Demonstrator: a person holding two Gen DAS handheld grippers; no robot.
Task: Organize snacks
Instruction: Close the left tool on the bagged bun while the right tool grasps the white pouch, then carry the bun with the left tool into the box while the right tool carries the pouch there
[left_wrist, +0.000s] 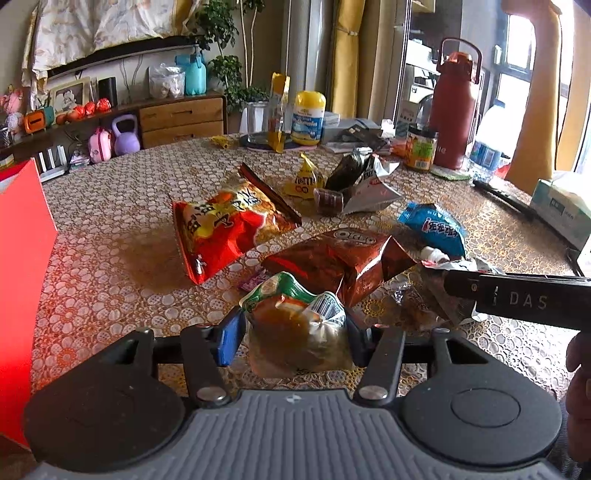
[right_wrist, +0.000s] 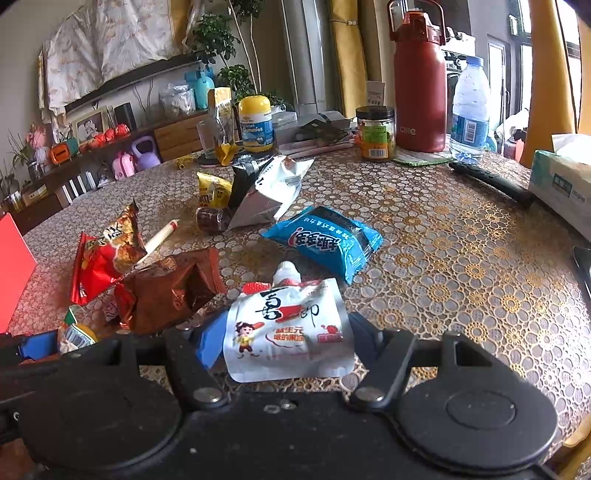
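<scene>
- Left tongs (left_wrist: 293, 334): closed on a clear packet with green top (left_wrist: 295, 325); both pads press its sides, and it sits low over the table.
- Right tongs (right_wrist: 286, 341): closed on a white spouted pouch (right_wrist: 288, 332), cap pointing away from the camera.
- Table (right_wrist: 461, 258): round, covered by a lace-pattern cloth in gold and white.
- Loose snacks just beyond the tongs: a brown Oreo bag (left_wrist: 332, 258), a red-orange chip bag (left_wrist: 229, 225), a blue wrapped pack (right_wrist: 325, 242).
- Farther across, near the middle: a yellow M&M's pouch (left_wrist: 303, 179) beside an opened silver bag (right_wrist: 273, 192).
- Far edge of the table: a yellow-lidded gummies jar (right_wrist: 256, 123), a dark red flask (right_wrist: 419, 88), a water bottle (right_wrist: 469, 110), a small labelled jar (right_wrist: 375, 134).
- Right edge: a tissue box (right_wrist: 561, 184), with a black-handled tool (right_wrist: 491, 181) beside it.
- Left edge: a red box (left_wrist: 22, 277).
- Room: a wooden sideboard (left_wrist: 181, 118) along the back wall, a purple kettlebell (left_wrist: 125, 134) in front of it, a leafy plant (left_wrist: 225, 70), yellow curtains (left_wrist: 347, 55).
</scene>
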